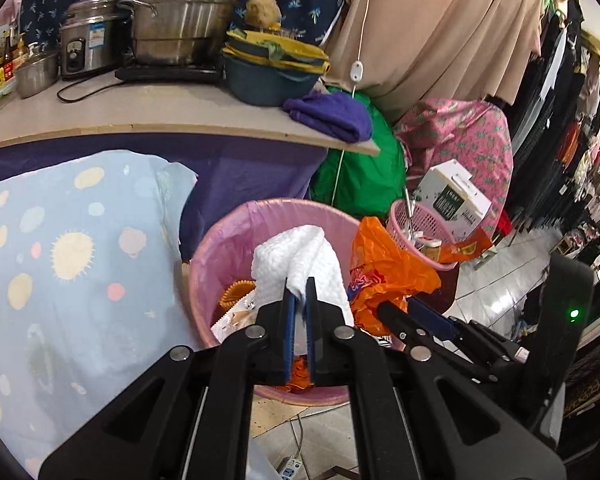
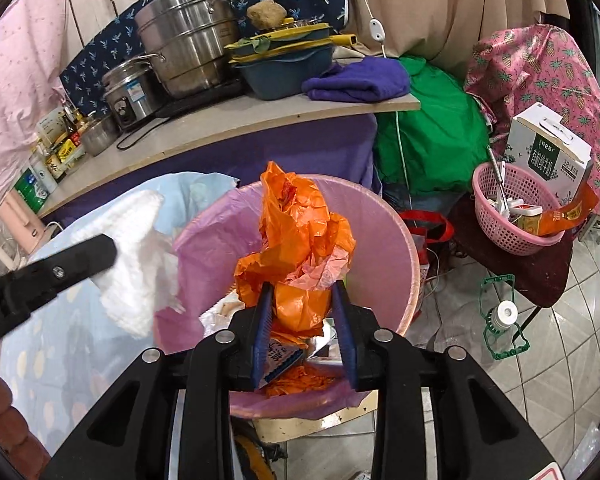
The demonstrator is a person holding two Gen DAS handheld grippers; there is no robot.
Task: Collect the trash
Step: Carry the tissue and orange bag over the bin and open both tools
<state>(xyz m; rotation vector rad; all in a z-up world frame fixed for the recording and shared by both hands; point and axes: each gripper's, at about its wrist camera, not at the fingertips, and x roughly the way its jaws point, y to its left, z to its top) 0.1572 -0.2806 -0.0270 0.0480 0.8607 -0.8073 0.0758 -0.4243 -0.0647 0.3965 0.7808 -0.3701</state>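
Two tools hang over the round pink plastic bin (image 1: 220, 248) lined with a thin pink bag, and each has something in its grip. Left tool (image 1: 299, 284) has its blue-padded jaws drawn nearly together on a crumpled white paper towel (image 1: 292, 260), which stands up above the bin's opening; from the right wrist view the same towel (image 2: 136, 256) shows to the left of the bin (image 2: 384, 232), pinched at the end of the left tool (image 2: 104, 252). Right tool (image 2: 302, 292) holds its jaws partly apart, clamped on either side of a bunched orange plastic bag (image 2: 300, 232) that rises over the middle of the bin. In the left wrist view this orange bag (image 1: 384, 264) sits over the bin's right rim, with the right tool (image 1: 396, 308) just beside it. Inside the bin lie more orange scraps and a printed wrapper. Behind the bin runs a pale counter (image 2: 204, 136) bearing a large stainless steel steamer pot (image 2: 188, 36) and a folded purple cloth (image 2: 356, 78). To the right of the bin stands a small pink mesh basket (image 2: 512, 208).
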